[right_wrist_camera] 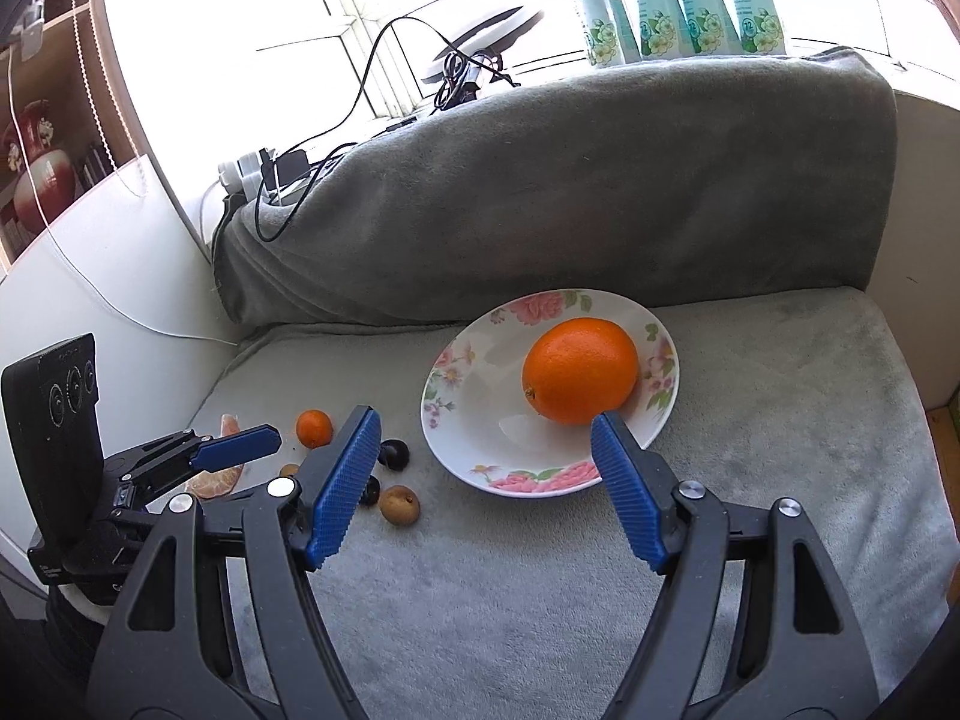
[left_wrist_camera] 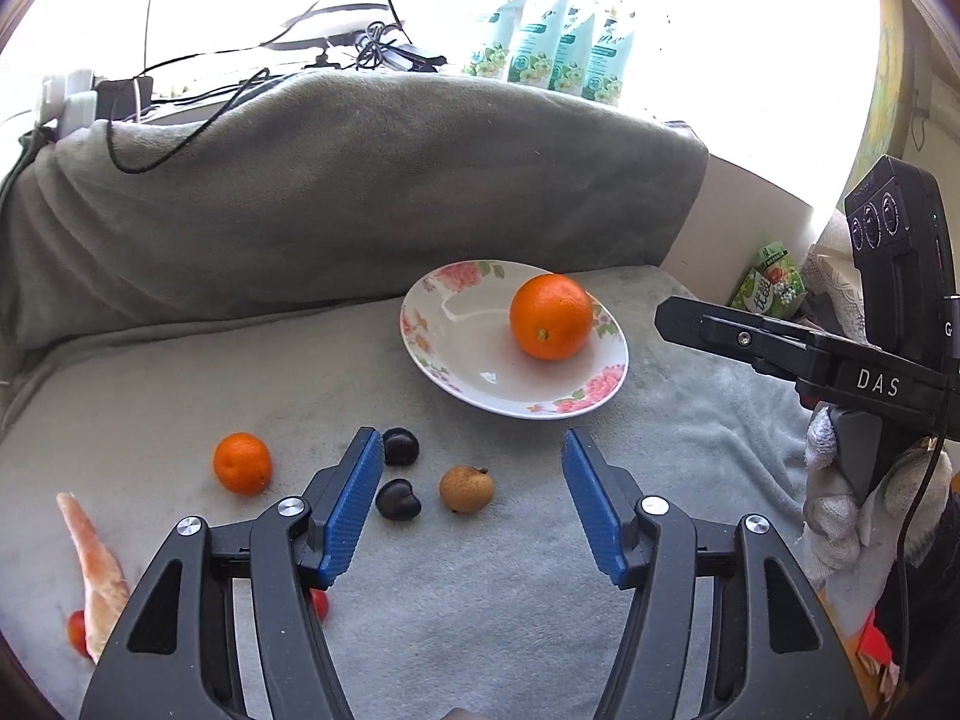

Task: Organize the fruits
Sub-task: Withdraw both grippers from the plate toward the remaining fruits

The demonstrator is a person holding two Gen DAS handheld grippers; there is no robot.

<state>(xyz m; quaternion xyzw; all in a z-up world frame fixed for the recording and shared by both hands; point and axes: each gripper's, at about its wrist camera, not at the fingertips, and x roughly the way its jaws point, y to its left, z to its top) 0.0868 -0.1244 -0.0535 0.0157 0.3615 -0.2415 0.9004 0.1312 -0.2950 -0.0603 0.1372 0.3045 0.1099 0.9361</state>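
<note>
Right wrist view: right gripper (right_wrist_camera: 483, 462) jaws wide open, empty, orange (right_wrist_camera: 579, 370) on plate (right_wrist_camera: 456, 414) just beyond tips. Left gripper (left_wrist_camera: 472, 480) open too, w/ longan (left_wrist_camera: 466, 488) between jaws.

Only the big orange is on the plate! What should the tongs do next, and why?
Probably lower the open left tongs onto the brown longan between their fingers. It lies loose on the grey blanket, while the flowered plate holds just the big orange.

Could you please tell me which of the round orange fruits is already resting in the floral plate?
The large orange sits in the floral white plate; the small mandarin lies outside on the grey blanket.
</note>
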